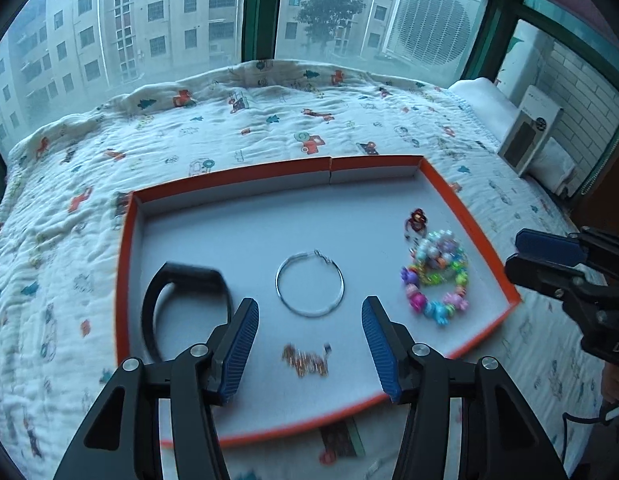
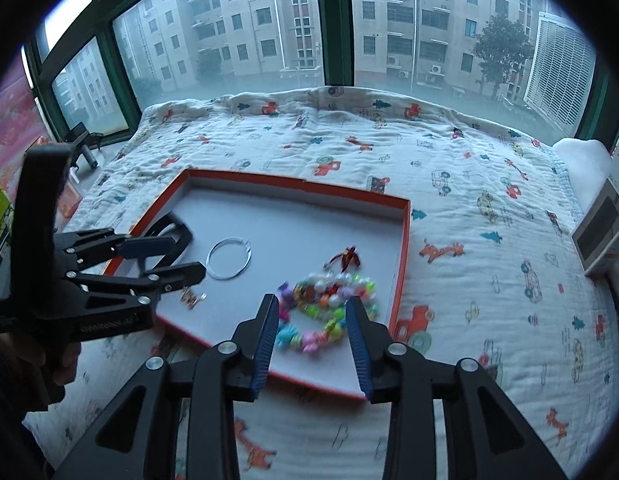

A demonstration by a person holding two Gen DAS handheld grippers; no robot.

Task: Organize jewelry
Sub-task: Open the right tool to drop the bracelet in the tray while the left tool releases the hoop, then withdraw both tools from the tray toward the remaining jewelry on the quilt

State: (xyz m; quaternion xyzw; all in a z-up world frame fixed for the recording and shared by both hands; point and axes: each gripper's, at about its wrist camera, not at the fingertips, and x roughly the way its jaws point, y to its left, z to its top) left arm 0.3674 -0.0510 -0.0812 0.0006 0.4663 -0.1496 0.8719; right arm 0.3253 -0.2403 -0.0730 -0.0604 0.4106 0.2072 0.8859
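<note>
Looking down along two hand-held grippers, a shallow orange-rimmed tray (image 1: 469,216) is seen lying on a bed covered by a quilt (image 1: 269,120) printed with small vehicles. Inside the tray are found a black band (image 1: 181,276) at the left, a thin silver hoop (image 1: 309,284) in the middle, a small gold chain piece (image 1: 305,360) near the front edge, and at the right a colourful beaded bracelet (image 2: 329,312) with a small red charm (image 2: 347,258) just behind it.

The left gripper (image 1: 309,340) is held with its jaws apart and empty, above the gold chain piece. The right gripper (image 2: 311,340) is also parted and empty, with the bracelet framed between its fingers but not pressed.

The next pick is judged best done by lowering slowly, one strand being centred between the pads and closed on gently, so that neighbouring pieces are not dragged.
</note>
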